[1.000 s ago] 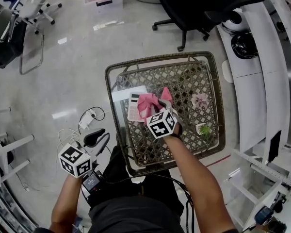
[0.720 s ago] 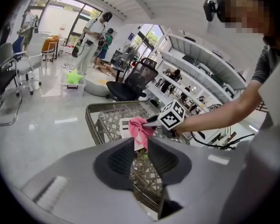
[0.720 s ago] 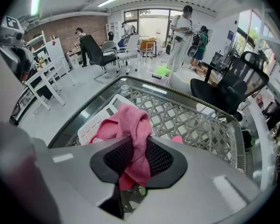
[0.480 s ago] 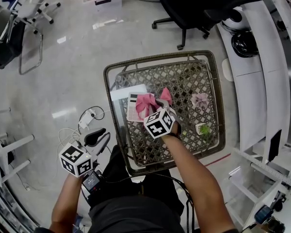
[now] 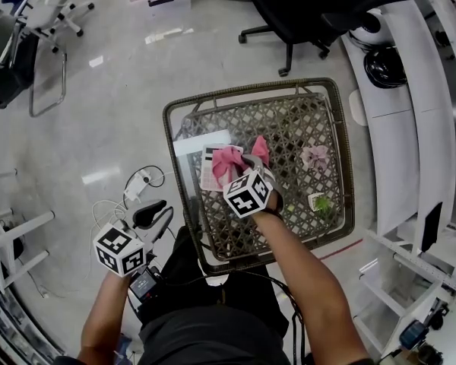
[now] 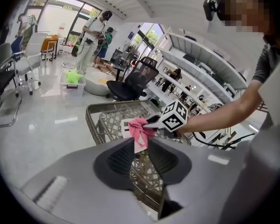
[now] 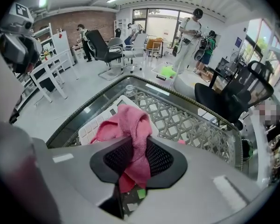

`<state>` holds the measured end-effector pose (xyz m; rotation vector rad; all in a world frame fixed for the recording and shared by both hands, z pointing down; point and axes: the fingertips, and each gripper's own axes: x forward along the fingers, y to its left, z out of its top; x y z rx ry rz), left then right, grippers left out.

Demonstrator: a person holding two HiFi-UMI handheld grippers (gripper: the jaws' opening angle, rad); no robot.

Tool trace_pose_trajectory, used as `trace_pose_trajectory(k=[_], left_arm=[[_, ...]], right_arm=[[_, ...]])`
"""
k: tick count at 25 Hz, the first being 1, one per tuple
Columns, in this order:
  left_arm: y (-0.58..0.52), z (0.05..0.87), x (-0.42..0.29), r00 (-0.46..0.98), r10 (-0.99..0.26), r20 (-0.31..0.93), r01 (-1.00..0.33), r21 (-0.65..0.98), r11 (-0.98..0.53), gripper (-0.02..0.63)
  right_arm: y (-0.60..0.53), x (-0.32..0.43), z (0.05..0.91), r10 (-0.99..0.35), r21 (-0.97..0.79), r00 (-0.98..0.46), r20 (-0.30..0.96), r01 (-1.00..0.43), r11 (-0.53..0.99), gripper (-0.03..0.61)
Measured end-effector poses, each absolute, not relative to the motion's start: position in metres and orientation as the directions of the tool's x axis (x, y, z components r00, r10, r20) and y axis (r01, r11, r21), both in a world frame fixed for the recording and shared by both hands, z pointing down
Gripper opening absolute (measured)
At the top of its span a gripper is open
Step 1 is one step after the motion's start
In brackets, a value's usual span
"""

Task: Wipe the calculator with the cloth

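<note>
Barely any change is noted against the frames of a second ago: the right gripper [image 5: 242, 167] is kept over the wicker table [image 5: 330, 128], shifted only a shade toward the table's left rim. The pink cloth [image 5: 226, 161] is still bunched on the calculator [image 5: 207, 175].

The calculator lies at the table's left side, partly on a white sheet [image 5: 200, 143], with its right part covered by the cloth. Further right on the weave, well apart, a small pale pink item [image 5: 315, 157] and a small green-and-white item [image 5: 319, 202] are seen. A black office chair [image 5: 311, 6] stands beyond the table, and a power strip [image 5: 137, 181] with cables lies on the floor to the left.

From the head view the right jaws are masked by the marker cube [image 5: 248, 193]. In the right gripper view the cloth [image 7: 130, 125] is seen clamped between the pads, one end hanging below them, and white keys of the calculator [image 7: 91, 129] show just beside it.

The left gripper [image 6: 140, 154] is held off the table, low at the left in the head view [image 5: 150, 217]. Its jaws stand apart with nothing between them; through the gap only the distant table and cloth [image 6: 139, 129] are visible
</note>
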<state>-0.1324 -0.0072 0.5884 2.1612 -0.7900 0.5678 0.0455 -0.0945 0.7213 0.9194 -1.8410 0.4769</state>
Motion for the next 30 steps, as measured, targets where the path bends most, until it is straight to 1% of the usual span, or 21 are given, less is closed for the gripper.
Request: trace_pose_trajectory(k=[14, 30], left_arm=[[0.003, 0.593, -0.138, 0.710, -0.347, 0.614, -0.688, 0.498, -0.527, 0.108], [0.017, 0.593, -0.121, 0.729, -0.322, 0.604, -0.664, 0.508, -0.549, 0.108]], right_arm=[[-0.092, 0.034, 0.720, -0.406, 0.065, -0.244, 0.880, -0.787, 0.614, 0.078], [-0.075, 0.024, 0.719, -0.404, 0.013, -0.294, 0.866, -0.794, 0.607, 0.078]])
